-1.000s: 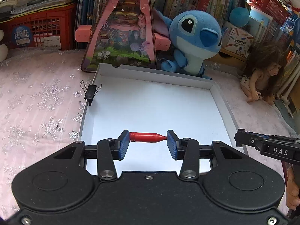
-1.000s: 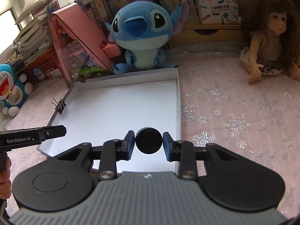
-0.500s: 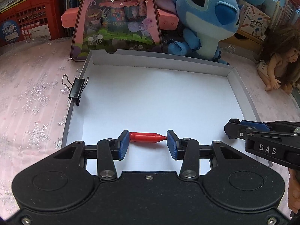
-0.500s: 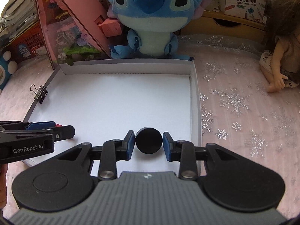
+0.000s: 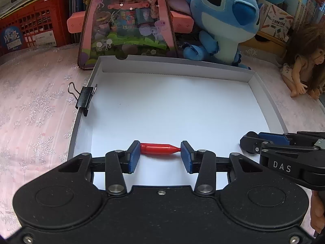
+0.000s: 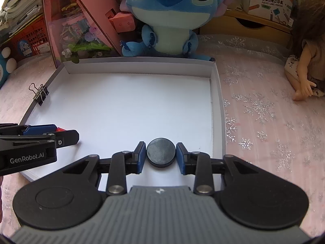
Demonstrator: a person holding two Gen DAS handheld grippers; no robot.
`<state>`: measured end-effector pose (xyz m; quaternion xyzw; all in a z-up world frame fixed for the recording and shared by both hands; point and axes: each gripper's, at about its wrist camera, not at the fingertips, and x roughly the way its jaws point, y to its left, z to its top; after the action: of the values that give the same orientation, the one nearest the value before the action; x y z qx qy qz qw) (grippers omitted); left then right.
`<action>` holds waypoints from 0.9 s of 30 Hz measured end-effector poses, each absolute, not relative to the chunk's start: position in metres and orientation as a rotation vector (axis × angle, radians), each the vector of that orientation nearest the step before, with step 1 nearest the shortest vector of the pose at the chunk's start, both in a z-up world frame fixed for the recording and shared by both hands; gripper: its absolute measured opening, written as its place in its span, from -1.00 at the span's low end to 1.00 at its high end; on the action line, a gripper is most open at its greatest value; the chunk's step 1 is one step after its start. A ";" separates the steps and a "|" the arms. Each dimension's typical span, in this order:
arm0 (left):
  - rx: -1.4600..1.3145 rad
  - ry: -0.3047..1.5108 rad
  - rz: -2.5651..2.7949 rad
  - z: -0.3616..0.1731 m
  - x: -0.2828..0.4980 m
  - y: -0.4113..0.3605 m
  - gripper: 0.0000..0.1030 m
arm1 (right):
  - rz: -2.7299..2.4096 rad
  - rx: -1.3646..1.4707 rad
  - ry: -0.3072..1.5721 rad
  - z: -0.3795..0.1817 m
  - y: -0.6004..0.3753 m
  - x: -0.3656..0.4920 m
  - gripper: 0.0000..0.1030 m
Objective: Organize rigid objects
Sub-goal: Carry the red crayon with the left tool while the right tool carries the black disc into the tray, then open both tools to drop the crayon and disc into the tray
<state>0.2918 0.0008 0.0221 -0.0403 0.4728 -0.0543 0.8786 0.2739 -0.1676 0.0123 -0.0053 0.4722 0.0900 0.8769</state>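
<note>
**Both grippers hold small parts over the white tray**

The left gripper [image 5: 160, 154] clamps a red bullet-shaped piece [image 5: 159, 148] end to end between its pads. The right gripper [image 6: 161, 154] pinches a black disc [image 6: 160, 152]. Both hang low over the white tray's [image 6: 218, 93] near end. A binder clip [image 5: 84, 98] grips its left wall.

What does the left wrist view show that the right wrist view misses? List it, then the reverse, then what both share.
Only the left wrist view: the whole red pen cap clamped end to end between the left gripper fingers.

Only the right wrist view: the black disc gripped by the right gripper.

Both: the white tray, the binder clip on its left wall, the blue plush, the doll.
</note>
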 end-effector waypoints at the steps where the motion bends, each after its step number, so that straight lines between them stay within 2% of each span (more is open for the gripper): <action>1: -0.080 0.984 -0.113 0.022 0.291 0.000 -0.20 | 0.187 -0.011 0.983 0.012 -0.167 0.274 -0.25; 6: -0.065 0.982 -0.121 0.023 0.287 -0.002 -0.20 | 0.182 0.003 0.969 0.014 -0.169 0.270 -0.15; 8: -0.071 0.980 -0.136 0.025 0.284 -0.001 -0.20 | 0.182 -0.007 0.950 0.016 -0.169 0.266 0.02; 11: -0.065 0.960 -0.138 0.030 0.276 0.002 -0.17 | 0.178 -0.021 0.916 0.023 -0.169 0.258 0.06; 19: -0.074 0.854 -0.166 0.050 0.231 0.011 0.23 | 0.192 -0.074 0.771 0.046 -0.169 0.214 0.39; 23: -0.059 0.807 -0.187 0.054 0.198 0.012 0.55 | 0.226 -0.082 0.705 0.053 -0.169 0.184 0.53; 27: -0.043 0.765 -0.206 0.054 0.165 0.013 0.60 | 0.249 -0.054 0.648 0.055 -0.177 0.156 0.64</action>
<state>0.1647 0.0130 0.0541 -0.0210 0.3726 -0.1004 0.9223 0.1563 -0.1771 0.0551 -0.0265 0.3176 0.1220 0.9400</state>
